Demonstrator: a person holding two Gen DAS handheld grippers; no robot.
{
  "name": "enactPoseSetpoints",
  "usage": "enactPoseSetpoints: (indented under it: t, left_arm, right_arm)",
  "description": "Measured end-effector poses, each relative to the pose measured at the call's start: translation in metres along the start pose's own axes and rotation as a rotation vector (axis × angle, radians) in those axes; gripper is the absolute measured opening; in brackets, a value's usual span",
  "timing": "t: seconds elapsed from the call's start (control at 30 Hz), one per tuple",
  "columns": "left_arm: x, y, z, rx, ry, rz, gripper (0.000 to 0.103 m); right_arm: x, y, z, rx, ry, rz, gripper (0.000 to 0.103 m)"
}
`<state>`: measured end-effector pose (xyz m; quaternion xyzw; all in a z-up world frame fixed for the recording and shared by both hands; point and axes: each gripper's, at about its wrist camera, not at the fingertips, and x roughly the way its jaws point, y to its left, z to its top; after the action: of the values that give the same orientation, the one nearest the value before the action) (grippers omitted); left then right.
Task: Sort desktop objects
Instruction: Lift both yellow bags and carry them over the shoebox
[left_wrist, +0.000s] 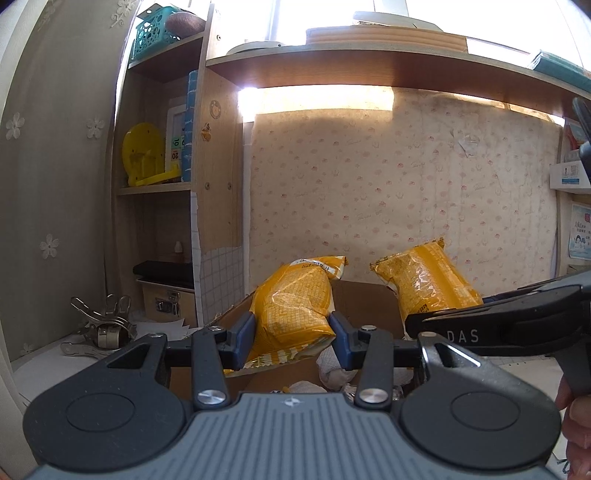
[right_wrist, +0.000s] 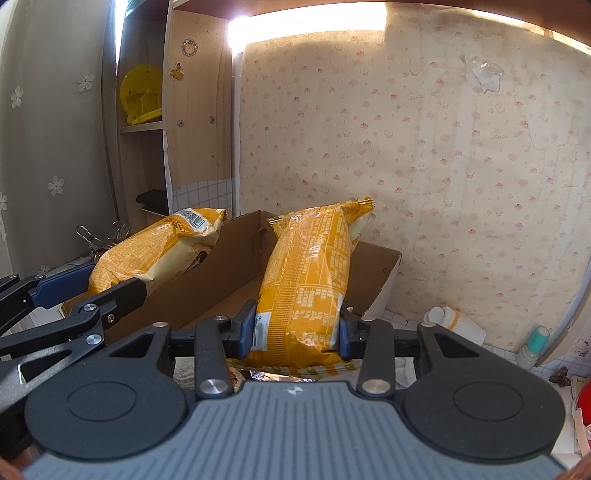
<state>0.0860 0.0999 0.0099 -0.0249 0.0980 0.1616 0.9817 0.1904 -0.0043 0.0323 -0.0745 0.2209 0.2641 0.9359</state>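
The left gripper (left_wrist: 291, 334) pinched one yellow snack packet (left_wrist: 291, 314) between its jaws. The right gripper (right_wrist: 297, 328) pinched another yellow packet (right_wrist: 310, 280), both above the open cardboard box (right_wrist: 221, 273).

- desk surface (right_wrist: 509, 373) showing as pale, gridded near the wall, running under the wooden shelf unit (left_wrist: 218, 166)
- open cardboard box (right_wrist: 221, 273) sitting on desk, flaps up, against the wallpapered back
- metal clips (left_wrist: 103, 325) lying in a pile on desk at left, near the shelf unit's foot
- white knit glove (right_wrist: 443, 315) lying on desk right of the box
- small teal-and-white bottle (right_wrist: 535, 343) standing on desk further right
- small dark brown bit (right_wrist: 559, 376) lying just beside the bottle, too small to tell
- red thing (right_wrist: 583, 402) sitting at far right edge, cut off
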Motion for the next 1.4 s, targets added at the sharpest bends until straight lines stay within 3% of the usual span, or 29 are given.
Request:
enactPoseSetpoints:
  t: [1.4]
  left_arm:
    - [0.039,0.012,0.005,-0.023,0.07,0.028,0.046]
  right_arm:
    - [0.055,0.007,0.011,0.006,0.076,0.017,0.041]
